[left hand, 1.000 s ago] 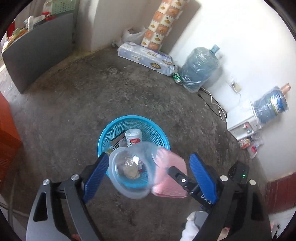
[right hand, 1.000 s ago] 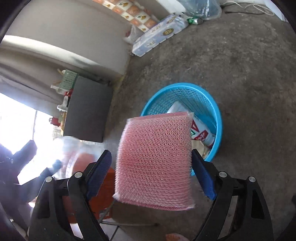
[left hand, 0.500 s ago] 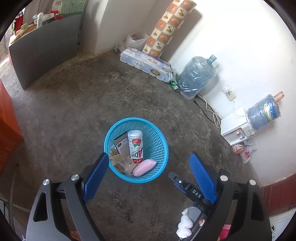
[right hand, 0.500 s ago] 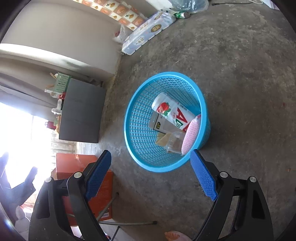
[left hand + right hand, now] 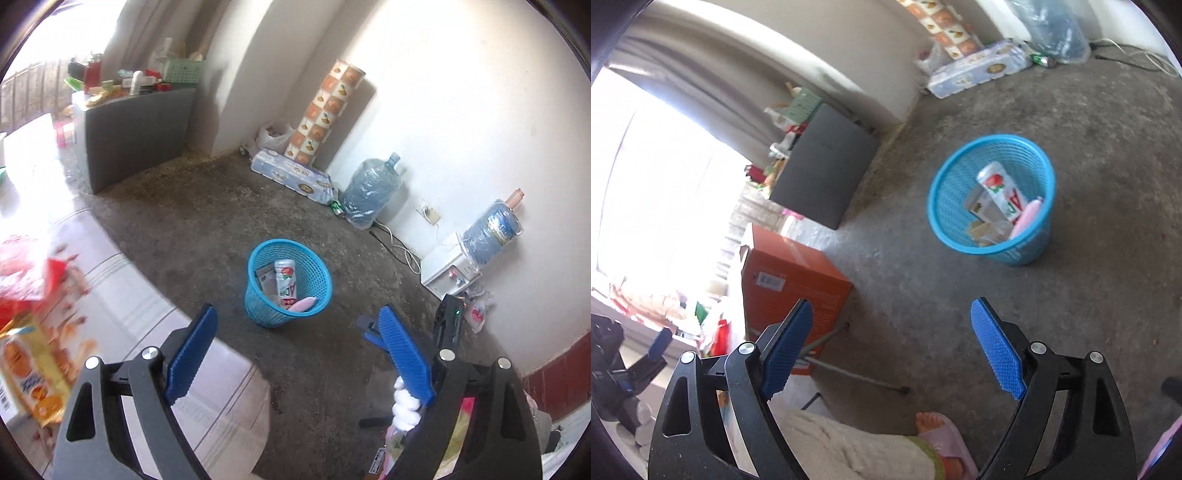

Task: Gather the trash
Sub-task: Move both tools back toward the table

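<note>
Both your grippers hang empty here: the left gripper (image 5: pixel 295 354) has its fingers spread wide with only bare floor between them, and the right gripper (image 5: pixel 892 347) shows the same, wide apart and holding nothing.

Out ahead on the concrete floor (image 5: pixel 207 229) stands the blue basket (image 5: pixel 258 302), upright and well apart from both of you. It has trash in it: a white carton (image 5: pixel 286 282) with red print leaning inside, a pink sponge (image 5: pixel 304 304) against the near rim, a small box and some clear plastic beside them. From your right view the same load shows, carton (image 5: pixel 1001 190) and sponge (image 5: pixel 1028 216) tucked against the wall of the basket (image 5: pixel 945 206).

So that part looks done. What's left, I'd judge, sits to your left: a white counter (image 5: pixel 129 306) runs along that side, and at its far left edge lie bright wrappers (image 5: pixel 33 354), yellow, orange and red, badly blurred. Whether all of those count as trash I can't tell. Looks like the job is partway along, with at least another pickup waiting on that counter before you swing to the basket.
</note>
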The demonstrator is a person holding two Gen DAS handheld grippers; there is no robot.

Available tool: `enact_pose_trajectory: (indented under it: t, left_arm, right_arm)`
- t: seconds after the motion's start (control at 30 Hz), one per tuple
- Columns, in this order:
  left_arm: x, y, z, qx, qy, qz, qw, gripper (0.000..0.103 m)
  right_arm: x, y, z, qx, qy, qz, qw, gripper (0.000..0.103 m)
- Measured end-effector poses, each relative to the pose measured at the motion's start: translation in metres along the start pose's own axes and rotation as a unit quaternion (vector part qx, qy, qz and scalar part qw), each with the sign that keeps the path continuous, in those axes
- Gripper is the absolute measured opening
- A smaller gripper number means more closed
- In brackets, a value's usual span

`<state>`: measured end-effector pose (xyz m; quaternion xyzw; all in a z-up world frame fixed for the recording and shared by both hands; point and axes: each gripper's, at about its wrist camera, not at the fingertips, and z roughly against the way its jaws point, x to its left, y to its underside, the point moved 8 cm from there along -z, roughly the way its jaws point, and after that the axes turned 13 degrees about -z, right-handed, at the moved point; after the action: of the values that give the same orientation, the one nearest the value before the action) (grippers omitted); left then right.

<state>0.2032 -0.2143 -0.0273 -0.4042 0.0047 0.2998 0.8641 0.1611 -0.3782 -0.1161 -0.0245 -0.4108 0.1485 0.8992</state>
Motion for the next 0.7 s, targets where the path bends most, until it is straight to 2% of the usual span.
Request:
enact_pose_trajectory:
  t: [0.07,0.17,0.23,0.33,0.43,0.53,0.63,0.7]
  left_arm:
    - [0.019,0.02,0.039,-0.024,-0.04,0.008,0.9989,0.087]
    - [0.054,0.052,0.092,-0.056,-0.101,0.035,0.9927,0.087]
    - [0.077,0.074,0.124,-0.075,-0.14,0.057,0.9856,0.087]
    - [0.116,0.103,0.159,-0.089,-0.18,0.095,0.975,0.087]
    - [0.152,0.119,0.184,-0.103,-0.203,0.123,0.9659,0.087]
    - [0.183,0.12,0.191,-0.108,-0.218,0.131,0.9612,0.087]
    - [0.214,0.115,0.187,-0.102,-0.214,0.139,0.9615,0.087]
    - [0.231,0.112,0.176,-0.087,-0.191,0.147,0.9665,0.087]
  right_arm:
    - [0.034,0.009,0.002,0.007,-0.024,0.033,0.999,0.084]
    - [0.081,0.031,0.0,0.029,-0.063,0.08,0.994,0.084]
    - [0.108,0.051,-0.006,0.054,-0.081,0.111,0.989,0.084]
    - [0.143,0.088,-0.022,0.106,-0.105,0.153,0.977,0.084]
    - [0.173,0.126,-0.046,0.157,-0.112,0.192,0.962,0.084]
    - [0.199,0.158,-0.067,0.201,-0.115,0.217,0.948,0.082]
    - [0.219,0.179,-0.087,0.229,-0.108,0.229,0.94,0.077]
    - [0.23,0.187,-0.1,0.24,-0.106,0.231,0.937,0.075]
